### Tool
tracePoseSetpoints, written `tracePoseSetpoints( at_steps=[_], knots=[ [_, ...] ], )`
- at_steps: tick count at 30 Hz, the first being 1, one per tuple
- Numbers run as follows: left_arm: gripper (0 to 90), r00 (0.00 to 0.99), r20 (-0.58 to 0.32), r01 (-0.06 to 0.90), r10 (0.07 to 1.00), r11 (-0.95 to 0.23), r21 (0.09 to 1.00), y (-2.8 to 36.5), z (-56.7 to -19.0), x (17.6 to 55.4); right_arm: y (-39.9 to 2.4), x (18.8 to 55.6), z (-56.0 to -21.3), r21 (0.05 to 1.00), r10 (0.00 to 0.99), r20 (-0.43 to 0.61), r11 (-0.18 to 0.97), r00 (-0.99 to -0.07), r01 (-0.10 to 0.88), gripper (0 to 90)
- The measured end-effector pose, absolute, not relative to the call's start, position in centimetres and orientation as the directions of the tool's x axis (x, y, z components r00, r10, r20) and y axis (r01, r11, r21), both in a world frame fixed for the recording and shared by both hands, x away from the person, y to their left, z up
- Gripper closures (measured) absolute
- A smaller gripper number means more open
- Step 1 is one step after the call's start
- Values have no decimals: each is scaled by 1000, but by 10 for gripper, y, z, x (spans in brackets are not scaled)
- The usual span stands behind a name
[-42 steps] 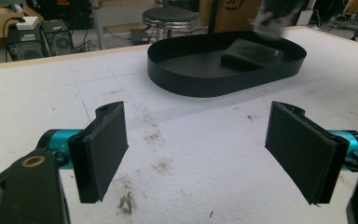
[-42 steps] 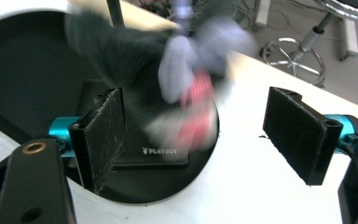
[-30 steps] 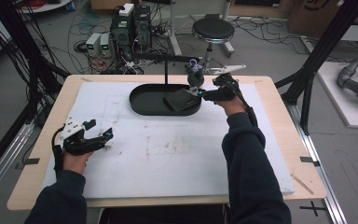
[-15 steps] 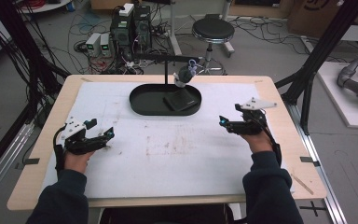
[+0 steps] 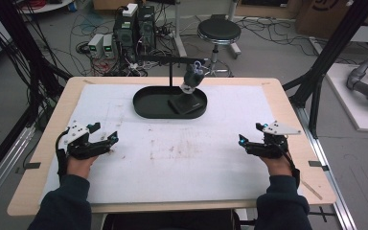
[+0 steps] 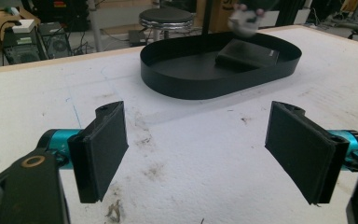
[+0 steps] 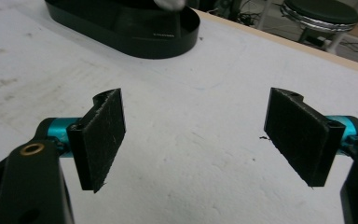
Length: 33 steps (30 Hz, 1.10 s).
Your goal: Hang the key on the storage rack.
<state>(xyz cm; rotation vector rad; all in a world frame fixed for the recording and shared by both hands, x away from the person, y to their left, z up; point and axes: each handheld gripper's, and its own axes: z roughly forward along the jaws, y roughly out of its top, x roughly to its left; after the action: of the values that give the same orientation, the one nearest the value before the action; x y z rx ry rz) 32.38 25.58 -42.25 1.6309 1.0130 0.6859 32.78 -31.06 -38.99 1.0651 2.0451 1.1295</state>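
Observation:
A black oval tray (image 5: 148, 109) stands at the far middle of the white mat, with a flat black box (image 5: 188, 103) lying in its right half. A small grey-white object (image 5: 190, 80) hangs from a black stand arm over the tray. My left gripper (image 5: 110, 139) rests near the mat's left side, open and holding nothing. My right gripper (image 5: 243, 141) sits near the right side, also open and holding nothing. In the left gripper view the gripper (image 6: 196, 121) faces the tray (image 6: 177, 77) and box (image 6: 248, 53). In the right gripper view the gripper (image 7: 193, 109) faces bare mat, the tray (image 7: 135, 44) far left.
The white mat (image 5: 182, 158) covers most of the wooden table (image 5: 287, 103). A black stand post (image 5: 170, 72) rises behind the tray. A round stool (image 5: 219, 32), computers and cables lie on the floor beyond the table.
My right gripper has drawn back from the tray and the hanging object to the near right of the mat. The left gripper has hardly moved.

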Motion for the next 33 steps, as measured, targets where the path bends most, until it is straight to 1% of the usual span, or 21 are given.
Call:
tracePoseSetpoints(
  at_steps=[3, 6, 19, 33],
  knots=[
    [206, 481, -54, 274, 875, -91, 958, 256, -423, 325, -310, 328, -392, 855, 847, -139, 364, -513, 370, 209],
    [206, 477, -57, 277, 877, -88, 957, 256, -423, 325, -311, 329, -395, 841, 847, -156, 384, -508, 381, 209],
    [206, 484, -51, 276, 874, -97, 956, 256, -422, 324, -312, 330, -402, 820, 846, -165, 403, -508, 405, 209],
    [206, 493, -51, 273, 868, -99, 957, 255, -422, 322, -310, 330, -406, 817, 840, -161, 408, -518, 408, 210]
  ],
)
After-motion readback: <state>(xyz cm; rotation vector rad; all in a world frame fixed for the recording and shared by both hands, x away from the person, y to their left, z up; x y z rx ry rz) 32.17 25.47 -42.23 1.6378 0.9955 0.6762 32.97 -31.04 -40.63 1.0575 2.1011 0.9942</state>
